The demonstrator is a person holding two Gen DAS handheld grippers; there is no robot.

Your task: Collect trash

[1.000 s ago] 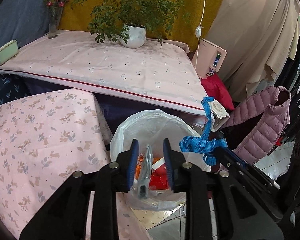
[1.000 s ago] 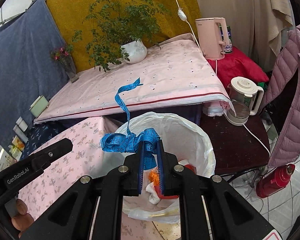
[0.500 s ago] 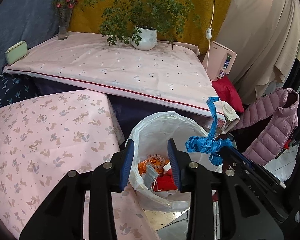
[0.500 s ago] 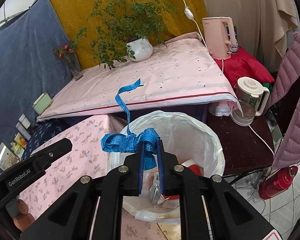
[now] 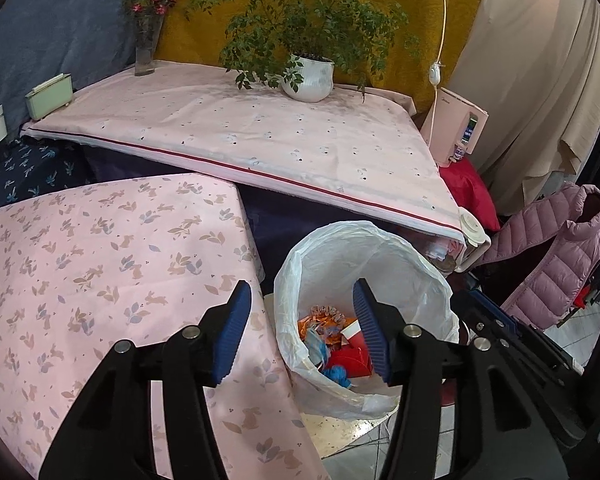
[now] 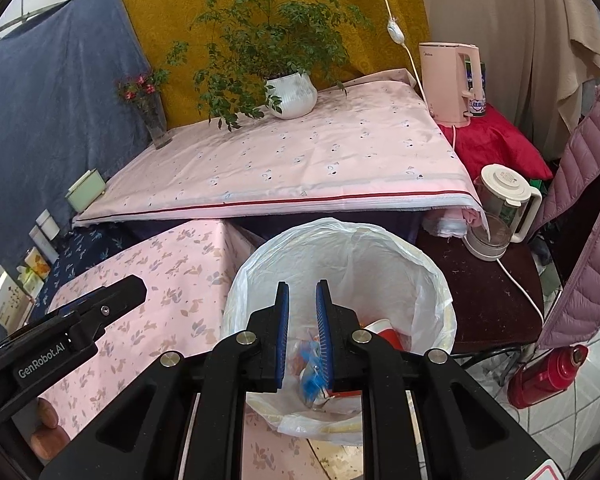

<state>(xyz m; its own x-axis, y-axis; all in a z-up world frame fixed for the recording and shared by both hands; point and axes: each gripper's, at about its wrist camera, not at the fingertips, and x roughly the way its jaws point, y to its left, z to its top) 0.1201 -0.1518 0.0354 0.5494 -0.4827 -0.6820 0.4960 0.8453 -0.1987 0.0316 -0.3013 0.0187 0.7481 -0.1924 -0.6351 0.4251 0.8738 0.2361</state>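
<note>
A trash bin lined with a white plastic bag [image 5: 364, 248] [image 6: 340, 248] stands beside the low table. Inside lie orange, red and clear scraps and the crumpled blue measuring tape [image 5: 338, 374] [image 6: 312, 376]. My left gripper [image 5: 302, 328] is open and empty, its jaws spanning the bin's left rim. My right gripper [image 6: 302, 334] is open by a narrow gap and empty, held over the bin mouth. The right gripper's body also shows in the left wrist view [image 5: 512, 336].
A low table with a pink rabbit-print cloth [image 5: 100, 264] is left of the bin. Behind is a larger pink-covered table [image 5: 260, 140] with a potted plant [image 5: 308, 80] and a vase [image 5: 144, 56]. A blender jug [image 6: 500, 208], pink kettle [image 6: 452, 80], red thermos [image 6: 548, 376] and pink jacket [image 5: 556, 252] are to the right.
The left gripper dropped a clear wrapper into the bin and opened wider. The right gripper opened and let go of the blue measuring tape, which now lies in the bin.
</note>
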